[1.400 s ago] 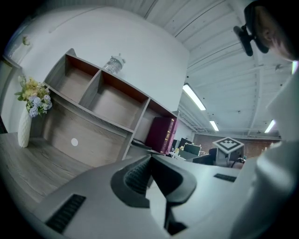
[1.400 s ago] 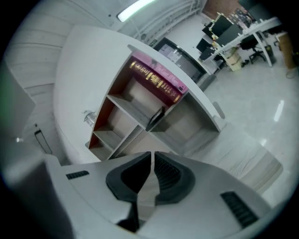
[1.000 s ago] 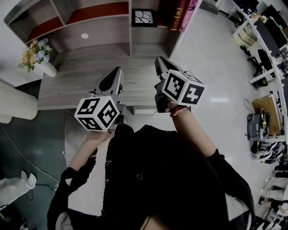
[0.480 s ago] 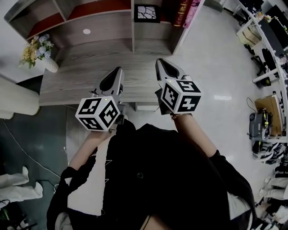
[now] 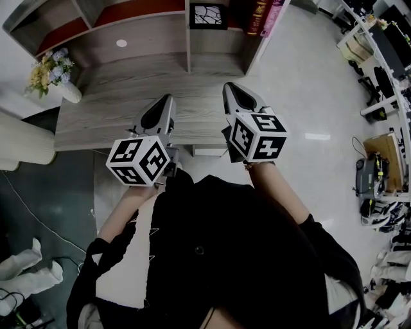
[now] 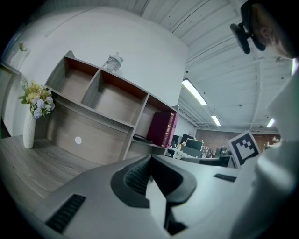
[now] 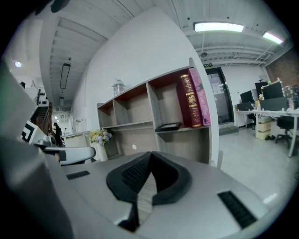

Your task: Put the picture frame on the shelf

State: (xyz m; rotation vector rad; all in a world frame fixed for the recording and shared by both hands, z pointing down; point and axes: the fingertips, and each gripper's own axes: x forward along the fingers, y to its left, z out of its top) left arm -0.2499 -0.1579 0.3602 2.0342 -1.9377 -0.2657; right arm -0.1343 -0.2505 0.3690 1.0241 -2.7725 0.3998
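Note:
The black picture frame [image 5: 207,15] lies flat in the right-hand shelf compartment, next to the books; in the right gripper view the picture frame [image 7: 168,126] rests on that shelf board. Both grippers hover over the wooden desk [image 5: 122,96], well short of the shelf. My left gripper [image 5: 164,103] is shut with nothing between its jaws, and the left gripper view shows the gripper [image 6: 150,156] with its dark pads meeting. My right gripper [image 5: 230,87] is shut and empty too, and in its own view the gripper [image 7: 150,153] points at the shelf.
A white vase of flowers [image 5: 50,72] stands at the desk's left end. A dark red book and a pink one [image 5: 263,14] stand upright right of the frame. A glass jar [image 6: 112,62] sits on top of the shelf unit. Office desks and chairs [image 5: 379,58] fill the right side.
The right gripper has drawn back slightly and its marker cube has turned. The left gripper has barely moved. The frame stays on the shelf.

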